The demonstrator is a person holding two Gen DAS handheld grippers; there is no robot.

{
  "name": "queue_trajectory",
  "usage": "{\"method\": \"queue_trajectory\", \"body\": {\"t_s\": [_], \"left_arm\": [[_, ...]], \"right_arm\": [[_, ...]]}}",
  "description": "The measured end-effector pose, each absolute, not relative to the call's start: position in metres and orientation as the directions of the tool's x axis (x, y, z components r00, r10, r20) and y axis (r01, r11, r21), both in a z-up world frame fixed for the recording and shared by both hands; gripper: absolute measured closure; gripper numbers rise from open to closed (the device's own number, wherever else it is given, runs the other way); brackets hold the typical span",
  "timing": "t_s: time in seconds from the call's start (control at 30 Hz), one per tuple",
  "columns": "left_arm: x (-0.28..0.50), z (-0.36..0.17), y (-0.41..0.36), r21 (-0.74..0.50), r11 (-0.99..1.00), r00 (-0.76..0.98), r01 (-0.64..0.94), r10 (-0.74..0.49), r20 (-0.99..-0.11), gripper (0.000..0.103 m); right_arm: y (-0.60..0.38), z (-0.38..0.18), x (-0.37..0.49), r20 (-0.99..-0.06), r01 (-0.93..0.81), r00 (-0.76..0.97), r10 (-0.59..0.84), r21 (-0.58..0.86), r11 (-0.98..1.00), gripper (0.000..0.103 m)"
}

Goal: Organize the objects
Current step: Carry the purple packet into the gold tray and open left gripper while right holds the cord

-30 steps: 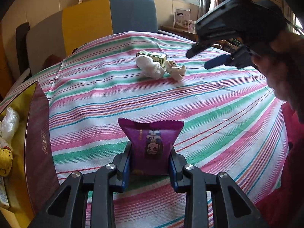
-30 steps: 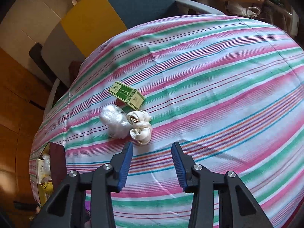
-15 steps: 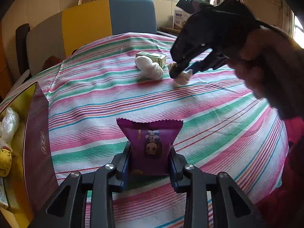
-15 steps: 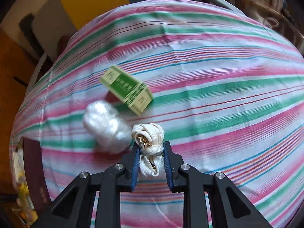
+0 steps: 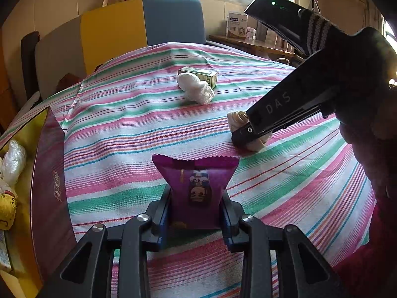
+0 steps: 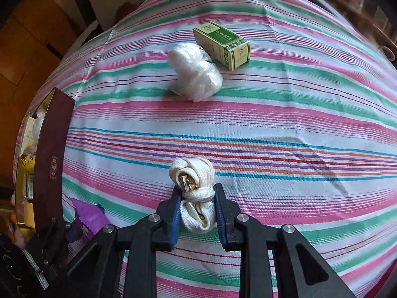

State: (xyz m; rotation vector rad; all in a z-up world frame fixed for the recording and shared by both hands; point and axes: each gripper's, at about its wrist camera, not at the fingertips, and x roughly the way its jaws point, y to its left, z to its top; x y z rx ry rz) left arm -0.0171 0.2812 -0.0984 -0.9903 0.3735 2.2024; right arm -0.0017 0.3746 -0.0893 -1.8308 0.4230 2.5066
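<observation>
My left gripper (image 5: 196,198) is shut on a purple snack packet (image 5: 196,181) and holds it upright over the striped tablecloth. My right gripper (image 6: 197,196) is shut on a coiled cream strap with a gold buckle (image 6: 194,188); it also shows in the left wrist view (image 5: 235,120), pulled toward the front of the table. A crumpled white plastic bag (image 6: 194,74) and a green carton (image 6: 222,44) lie farther back on the cloth. The purple packet (image 6: 90,217) shows at the lower left of the right wrist view.
A dark red box with a yellow inside (image 5: 47,173) stands at the table's left edge, holding a plastic bag and other small items. A yellow and blue chair back (image 5: 139,29) stands behind the table. A side table with boxes (image 5: 238,27) is at the back right.
My right gripper came down, closed on the cream strap and drew it toward the front, away from the white bag and carton. My left gripper has stayed still with the packet.
</observation>
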Motion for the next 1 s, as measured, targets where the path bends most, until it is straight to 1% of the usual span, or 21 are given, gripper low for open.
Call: {"method": "queue_trajectory", "body": {"t_s": [0.13, 0.4, 1.0], "left_arm": [[-0.016, -0.097, 0.281, -0.014, -0.725, -0.477, -0.689, 0.468, -0.744, 0.07], [-0.013, -0.097, 0.28, -0.002, -0.729, -0.488, -0.685, 0.46, -0.742, 0.069], [-0.008, -0.094, 0.28, 0.022, -0.736, -0.512, -0.676, 0.448, -0.733, 0.071]], "right_arm": [[0.376, -0.085, -0.003, -0.931, -0.175, -0.326, -0.163, 0.229, -0.958, 0.078], [0.36, -0.088, -0.009, -0.942, -0.125, -0.321, -0.103, 0.15, -0.981, 0.078], [0.352, -0.09, -0.015, -0.939, -0.086, -0.334, -0.081, 0.117, -0.989, 0.078]]}}
